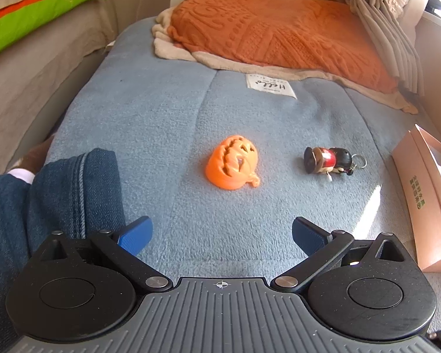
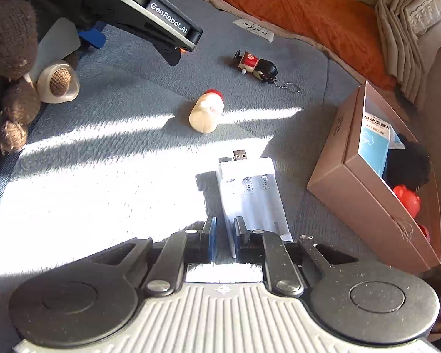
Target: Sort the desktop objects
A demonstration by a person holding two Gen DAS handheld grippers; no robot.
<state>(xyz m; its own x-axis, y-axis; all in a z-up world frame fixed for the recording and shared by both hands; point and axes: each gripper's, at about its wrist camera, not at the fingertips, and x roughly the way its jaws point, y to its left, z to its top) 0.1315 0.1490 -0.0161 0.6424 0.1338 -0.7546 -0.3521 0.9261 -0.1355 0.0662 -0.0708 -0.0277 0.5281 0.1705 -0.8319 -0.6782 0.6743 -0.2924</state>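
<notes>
One gripper (image 2: 144, 14) reads "GenRobot.AI"; tag (image 1: 270, 86) reads "Hello".

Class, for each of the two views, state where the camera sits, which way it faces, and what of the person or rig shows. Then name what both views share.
Left wrist: behind the open left tool, facing along the blue blanket at the orange pumpkin; a denim sleeve shows.
Right wrist: behind the right tool, closed on a white USB device, facing the cardboard box; the left tool's body shows at top left.
Shared: wind-up doll keychain, box, blanket.
</notes>
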